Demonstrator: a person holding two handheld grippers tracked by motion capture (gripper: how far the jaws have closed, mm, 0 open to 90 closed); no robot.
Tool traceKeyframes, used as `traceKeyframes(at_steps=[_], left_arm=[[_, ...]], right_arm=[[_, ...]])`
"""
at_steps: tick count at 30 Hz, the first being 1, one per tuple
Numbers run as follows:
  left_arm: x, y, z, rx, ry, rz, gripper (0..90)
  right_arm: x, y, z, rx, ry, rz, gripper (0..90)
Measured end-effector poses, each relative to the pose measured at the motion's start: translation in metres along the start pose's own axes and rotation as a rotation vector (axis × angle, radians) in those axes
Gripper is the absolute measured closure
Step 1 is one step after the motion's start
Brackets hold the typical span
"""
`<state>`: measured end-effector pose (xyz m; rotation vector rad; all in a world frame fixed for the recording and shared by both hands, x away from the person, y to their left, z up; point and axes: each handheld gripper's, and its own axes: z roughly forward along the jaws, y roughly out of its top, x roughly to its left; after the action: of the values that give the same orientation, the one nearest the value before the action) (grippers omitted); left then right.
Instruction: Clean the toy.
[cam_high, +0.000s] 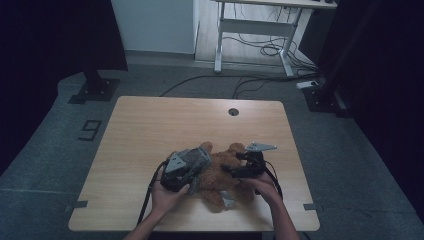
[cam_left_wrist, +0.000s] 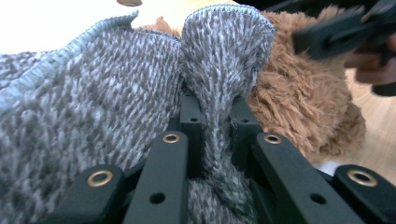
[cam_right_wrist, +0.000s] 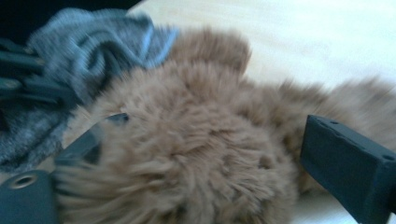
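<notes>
A brown plush bear lies on the wooden table, near its front edge. A grey knit garment covers the bear's left part. My left gripper is shut on a fold of this knit, which stands up between its jaws. In the high view the left gripper rests at the bear's left side. My right gripper is open, its jaws wide apart on either side of the bear's fur. From above, the right gripper hovers over the bear's right half.
The table has a round cable hole near its far edge. A white tag sticks out under the bear. A white desk frame and cables lie on the floor beyond. Bare tabletop stretches behind and to the left.
</notes>
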<state>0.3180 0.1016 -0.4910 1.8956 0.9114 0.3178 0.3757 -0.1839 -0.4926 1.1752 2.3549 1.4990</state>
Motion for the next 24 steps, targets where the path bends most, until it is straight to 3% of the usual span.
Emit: traceKeyframes(at_steps=[2, 3, 4, 8, 12, 16, 20, 24], left_arm=[[-0.003, -0.002, -0.001, -0.001, -0.007, 0.007, 79.7], [-0.003, -0.002, -0.001, -0.001, -0.007, 0.007, 79.7], [-0.004, -0.003, -0.001, -0.003, -0.011, 0.008, 79.7], [-0.007, -0.007, -0.004, -0.01, -0.026, 0.003, 79.7], [-0.009, -0.009, -0.006, -0.008, -0.024, 0.009, 79.6], [-0.006, -0.01, -0.007, -0.027, -0.022, 0.004, 79.3], [-0.006, -0.017, -0.009, -0.082, -0.012, 0.001, 79.2], [-0.004, -0.014, -0.01, -0.104, 0.014, 0.008, 78.9]], right_arm=[[-0.004, -0.011, 0.005, 0.034, 0.035, 0.066, 7.0], [-0.004, -0.011, 0.005, 0.034, 0.035, 0.066, 7.0], [-0.006, -0.018, 0.005, 0.047, 0.052, 0.102, 7.9], [-0.004, -0.026, 0.004, 0.065, 0.064, 0.12, 10.2], [0.002, -0.031, 0.005, 0.06, 0.059, 0.087, 22.3], [0.006, -0.031, 0.004, 0.023, 0.075, 0.062, 47.2], [0.007, -0.031, 0.001, -0.02, 0.097, 0.038, 54.8], [0.013, -0.024, 0.0, -0.1, 0.067, -0.002, 59.6]])
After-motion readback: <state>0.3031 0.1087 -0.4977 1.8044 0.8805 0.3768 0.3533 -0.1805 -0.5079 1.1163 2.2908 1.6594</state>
